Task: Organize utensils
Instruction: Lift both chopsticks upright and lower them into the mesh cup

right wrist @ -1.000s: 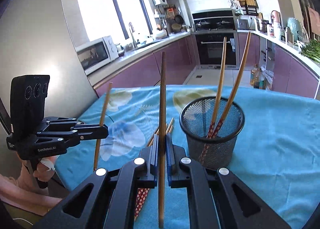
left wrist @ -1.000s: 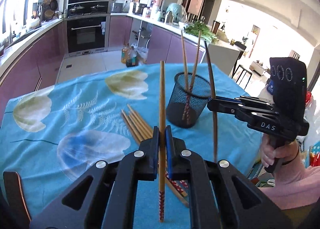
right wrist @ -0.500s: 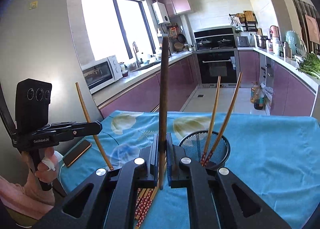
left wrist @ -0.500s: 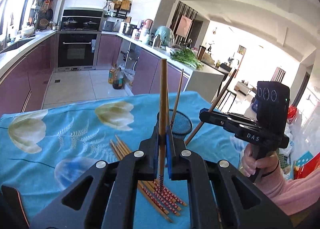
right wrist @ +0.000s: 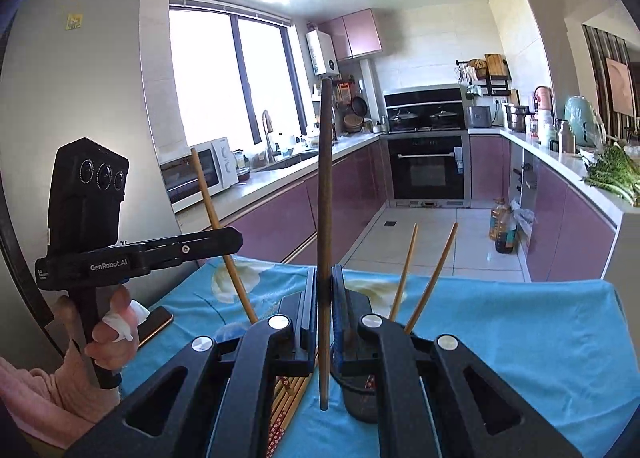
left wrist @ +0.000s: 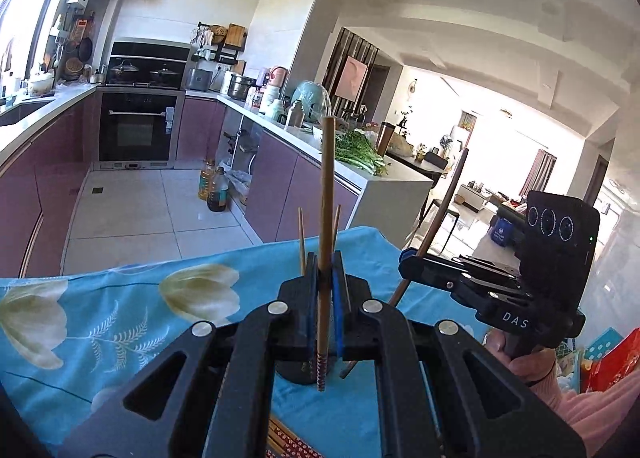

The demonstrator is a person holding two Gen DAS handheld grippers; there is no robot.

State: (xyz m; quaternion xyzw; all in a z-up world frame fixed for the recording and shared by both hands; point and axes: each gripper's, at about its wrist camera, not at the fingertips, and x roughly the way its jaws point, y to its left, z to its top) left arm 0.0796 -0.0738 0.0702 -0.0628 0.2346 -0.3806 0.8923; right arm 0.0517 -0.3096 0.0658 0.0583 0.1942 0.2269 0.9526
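Mesh cup (right wrist: 358, 398) mouth crowded by two upright chopsticks (right wrist: 404, 270); loose chopsticks (right wrist: 290, 398) beside it.

"DAS" on right gripper (left wrist: 406, 264); "GenRobot.AI" on left gripper (right wrist: 236, 238)

Super bright daylight blasting through the window (right wrist: 224, 97), ceiling glare, fisheye warping edges, living room far right blown out.

Sunlit kitchen: purple cabinets (right wrist: 348, 197), black oven (left wrist: 138, 131), white tiled floor (left wrist: 132, 209), large window (right wrist: 232, 89).
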